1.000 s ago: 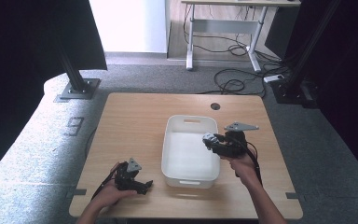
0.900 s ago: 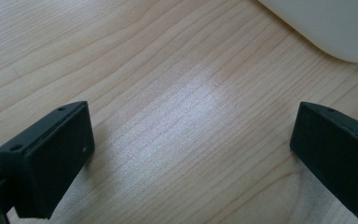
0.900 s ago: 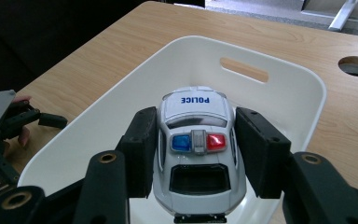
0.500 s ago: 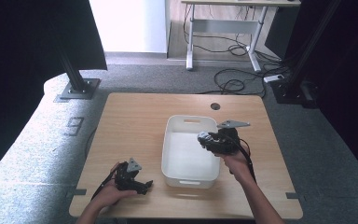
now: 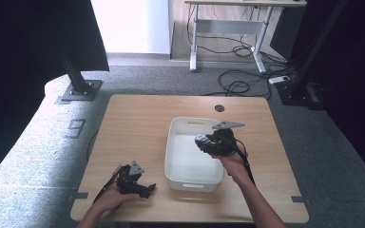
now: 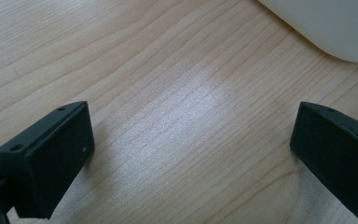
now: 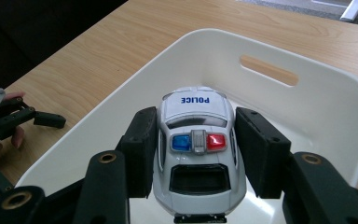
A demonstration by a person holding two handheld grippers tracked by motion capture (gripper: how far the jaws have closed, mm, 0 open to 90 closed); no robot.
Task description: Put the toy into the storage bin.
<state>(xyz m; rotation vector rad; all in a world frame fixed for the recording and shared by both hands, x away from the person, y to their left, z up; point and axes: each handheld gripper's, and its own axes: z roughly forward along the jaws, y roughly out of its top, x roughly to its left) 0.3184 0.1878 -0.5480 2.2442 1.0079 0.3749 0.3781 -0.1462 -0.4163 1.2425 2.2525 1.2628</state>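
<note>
A white toy police car (image 7: 196, 140) with a blue and red light bar sits between the pads of my right gripper (image 7: 196, 116), which is shut on its sides. In the high view my right gripper (image 5: 202, 142) hangs over the right half of the white plastic bin (image 5: 190, 179), jaws pointing left. The bin's inside (image 7: 303, 116) lies below the car and looks bare. My left gripper (image 5: 145, 189) rests on the wooden table (image 5: 138, 123) just left of the bin's near corner. In its own view my left gripper (image 6: 191, 135) stands open over bare wood.
A bin corner (image 6: 335, 28) shows at the top right of the left gripper view. A cable hole (image 5: 219, 108) sits in the table's far edge. Beyond the table are grey carpet, a desk frame (image 5: 228, 42) and floor cables.
My right gripper has carried the police car leftward, from the bin's right rim to over its inside. The left gripper has stayed put.
</note>
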